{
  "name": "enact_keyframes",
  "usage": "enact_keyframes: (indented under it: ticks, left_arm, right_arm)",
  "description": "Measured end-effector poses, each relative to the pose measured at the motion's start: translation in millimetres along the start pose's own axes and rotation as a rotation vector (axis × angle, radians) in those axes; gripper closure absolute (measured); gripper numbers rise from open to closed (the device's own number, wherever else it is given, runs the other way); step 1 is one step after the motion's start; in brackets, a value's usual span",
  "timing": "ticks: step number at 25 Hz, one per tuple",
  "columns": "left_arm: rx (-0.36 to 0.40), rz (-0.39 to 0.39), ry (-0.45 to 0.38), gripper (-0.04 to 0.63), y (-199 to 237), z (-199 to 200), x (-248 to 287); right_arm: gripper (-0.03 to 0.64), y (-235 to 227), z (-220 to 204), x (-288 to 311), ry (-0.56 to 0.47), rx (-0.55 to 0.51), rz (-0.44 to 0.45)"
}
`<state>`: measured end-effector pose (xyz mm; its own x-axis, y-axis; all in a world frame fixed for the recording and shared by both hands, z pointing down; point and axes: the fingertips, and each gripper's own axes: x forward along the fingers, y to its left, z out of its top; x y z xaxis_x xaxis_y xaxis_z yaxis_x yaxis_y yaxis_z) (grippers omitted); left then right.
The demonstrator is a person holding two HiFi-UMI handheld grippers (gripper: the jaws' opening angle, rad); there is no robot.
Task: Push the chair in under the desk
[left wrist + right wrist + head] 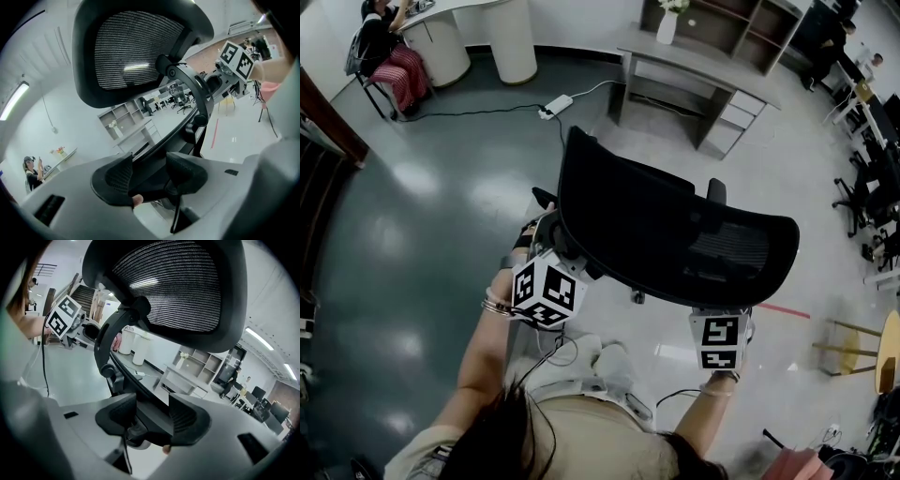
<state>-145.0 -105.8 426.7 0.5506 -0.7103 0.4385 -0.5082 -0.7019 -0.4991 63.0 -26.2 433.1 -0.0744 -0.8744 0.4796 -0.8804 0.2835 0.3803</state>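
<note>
both tools on the chair back, desk well ahead

my left gripper (145,177) is clamped on the rim of the chair (675,234) back, just below the headrest, with the dark rim running between its two pads. my right gripper (152,417) is clenched on the same rim further along, on the other side of the headrest bracket. so i hold the chair with both tools, one on each side.

the chair stands on the floor (412,216) right in front of me, its back toward me and its seat facing away. the desk (703,64) is well apart from it, up ahead and a little to the right. judging by that gap, nearly the whole run across is left to do.

to do it well, i think both sides must push evenly, or the chair will swivel on its post instead of rolling. my hold is high on the back, so the push should go level and forward, not downward, or it may tip. the line needs to bend a bit rightward so the seat meets the open knee space at the desk's left part, not the drawers (733,117) at its right end. a power strip (555,105) and its cable lie on the floor left of that line, and i would steer the casters clear of them. i would slow down near the end, so the chair doesn't knock the desk top.
</note>
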Motion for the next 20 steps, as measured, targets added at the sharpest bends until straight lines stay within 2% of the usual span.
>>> enact_keyframes:
  ticks: [15,20]
  left_arm:
    - [0.007,-0.01,0.009,0.37,36,0,45]
    - [-0.004,-0.014,-0.012,0.37,44,5,58]
  right_arm:
    - [0.402,-19,19,46,-0.029,-0.018,-0.007]
    - [0.4,-29,25,58,-0.029,-0.031,0.003]
